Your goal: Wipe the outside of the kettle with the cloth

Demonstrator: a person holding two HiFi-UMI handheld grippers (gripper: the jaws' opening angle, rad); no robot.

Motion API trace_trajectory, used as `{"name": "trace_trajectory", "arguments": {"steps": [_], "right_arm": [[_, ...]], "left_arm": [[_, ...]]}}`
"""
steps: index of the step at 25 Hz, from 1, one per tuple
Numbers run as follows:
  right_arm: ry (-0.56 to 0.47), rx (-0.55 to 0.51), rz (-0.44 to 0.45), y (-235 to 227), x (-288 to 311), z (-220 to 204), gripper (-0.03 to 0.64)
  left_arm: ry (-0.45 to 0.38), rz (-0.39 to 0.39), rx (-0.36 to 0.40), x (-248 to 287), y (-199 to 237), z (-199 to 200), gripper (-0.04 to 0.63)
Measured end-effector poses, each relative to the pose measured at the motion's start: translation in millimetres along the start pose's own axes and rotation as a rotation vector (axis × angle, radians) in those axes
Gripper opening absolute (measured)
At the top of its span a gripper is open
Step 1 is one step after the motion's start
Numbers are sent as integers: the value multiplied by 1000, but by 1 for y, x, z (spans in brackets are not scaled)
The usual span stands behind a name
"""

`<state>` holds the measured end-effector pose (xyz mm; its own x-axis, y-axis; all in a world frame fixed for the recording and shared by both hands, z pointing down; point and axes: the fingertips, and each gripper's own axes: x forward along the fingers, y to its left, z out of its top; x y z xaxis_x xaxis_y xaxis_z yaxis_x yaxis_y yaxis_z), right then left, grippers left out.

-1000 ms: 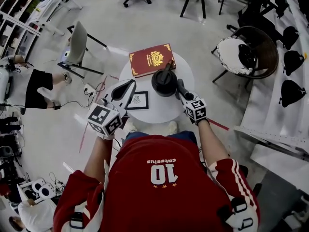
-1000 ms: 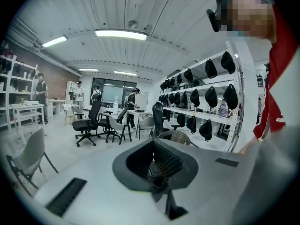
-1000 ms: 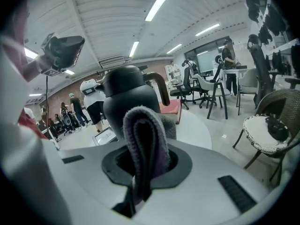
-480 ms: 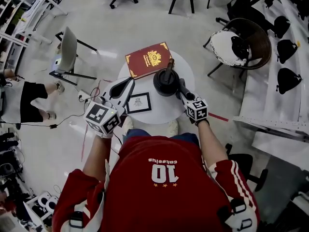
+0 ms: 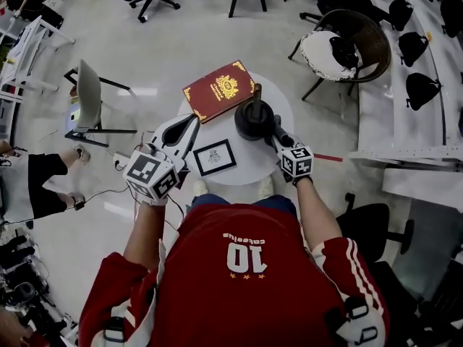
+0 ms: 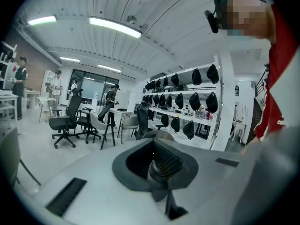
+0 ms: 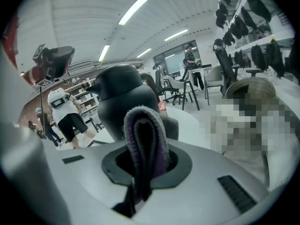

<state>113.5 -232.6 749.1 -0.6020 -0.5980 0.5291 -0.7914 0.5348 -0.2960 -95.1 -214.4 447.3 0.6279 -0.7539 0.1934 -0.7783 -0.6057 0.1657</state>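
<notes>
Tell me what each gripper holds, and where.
Right gripper pinches the cloth below its fold, loop sticking out; left gripper holds nothing.

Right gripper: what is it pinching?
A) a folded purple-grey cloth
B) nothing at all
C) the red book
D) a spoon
A: in the right gripper view a folded purple-grey cloth sticks up from between the jaws of the right gripper, just in front of the black kettle.

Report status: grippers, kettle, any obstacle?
Left gripper shut, empty, held aside. Right gripper shut on cloth. Cloth at kettle's side, contact unclear. Book beside kettle, not blocking.
</notes>
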Motion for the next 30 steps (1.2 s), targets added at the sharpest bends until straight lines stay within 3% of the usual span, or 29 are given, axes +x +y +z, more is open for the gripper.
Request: {"name": "trace_trajectory", "arguments": {"steps": [14,23,30], "right_arm": [[-28,119,-219,49,-4,-14,48],[21,72,-220,100,12,-25,48],[32,52,-225,120,28,-24,48]], "left_arm": [[7,-196,7,-27,51,9,8],[7,-271,11,-47,65,9,8],[13,-278,5,-64,81,5,8]]}}
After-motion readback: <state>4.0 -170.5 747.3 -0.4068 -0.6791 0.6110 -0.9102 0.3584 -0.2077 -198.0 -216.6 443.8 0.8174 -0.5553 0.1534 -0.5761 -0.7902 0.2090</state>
